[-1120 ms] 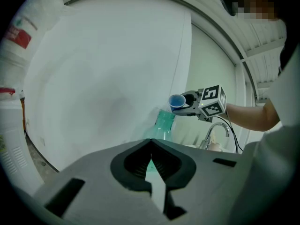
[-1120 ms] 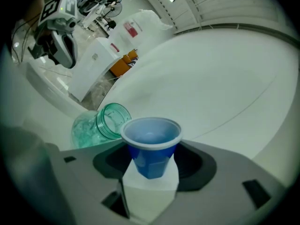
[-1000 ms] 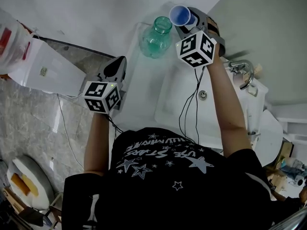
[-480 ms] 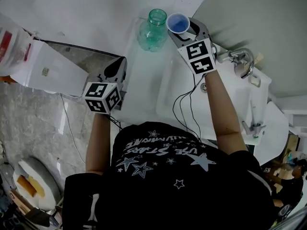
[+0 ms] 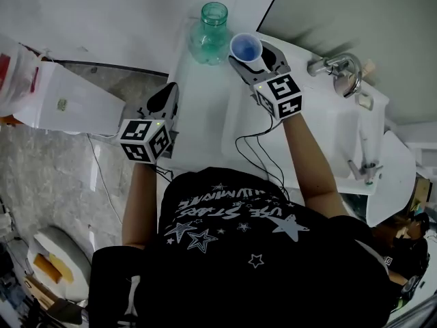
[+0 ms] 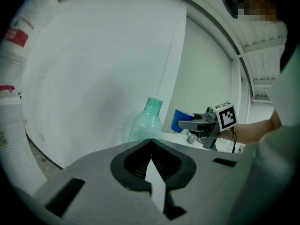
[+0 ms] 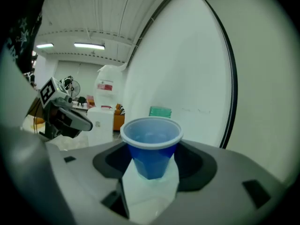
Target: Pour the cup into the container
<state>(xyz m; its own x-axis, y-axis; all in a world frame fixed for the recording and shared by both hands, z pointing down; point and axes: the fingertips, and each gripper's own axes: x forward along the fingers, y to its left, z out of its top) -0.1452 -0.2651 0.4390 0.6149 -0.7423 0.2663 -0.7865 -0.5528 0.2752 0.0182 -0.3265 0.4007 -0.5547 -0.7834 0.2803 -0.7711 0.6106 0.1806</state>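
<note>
A blue plastic cup (image 5: 246, 46) stands upright between the jaws of my right gripper (image 5: 251, 59), which is shut on it just to the right of a green clear bottle (image 5: 212, 24) and a little nearer to me. In the right gripper view the cup (image 7: 151, 146) fills the jaws, and only the bottle's mouth (image 7: 160, 111) shows behind it. My left gripper (image 5: 168, 93) hangs at the left edge of the white ledge (image 5: 198, 115), shut with nothing in it. From the left gripper view I see the bottle (image 6: 147, 122) and the cup (image 6: 181, 120) side by side.
A white sink basin (image 5: 328, 132) with a chrome tap (image 5: 338, 70) lies to the right of the cup. A white box (image 5: 65, 101) and a white jug with a red label (image 5: 15, 63) stand at the left. The wall rises right behind the bottle.
My right gripper has carried the cup from beyond and right of the bottle's mouth back toward me, so it is now beside the bottle. The left gripper has stayed in place.
</note>
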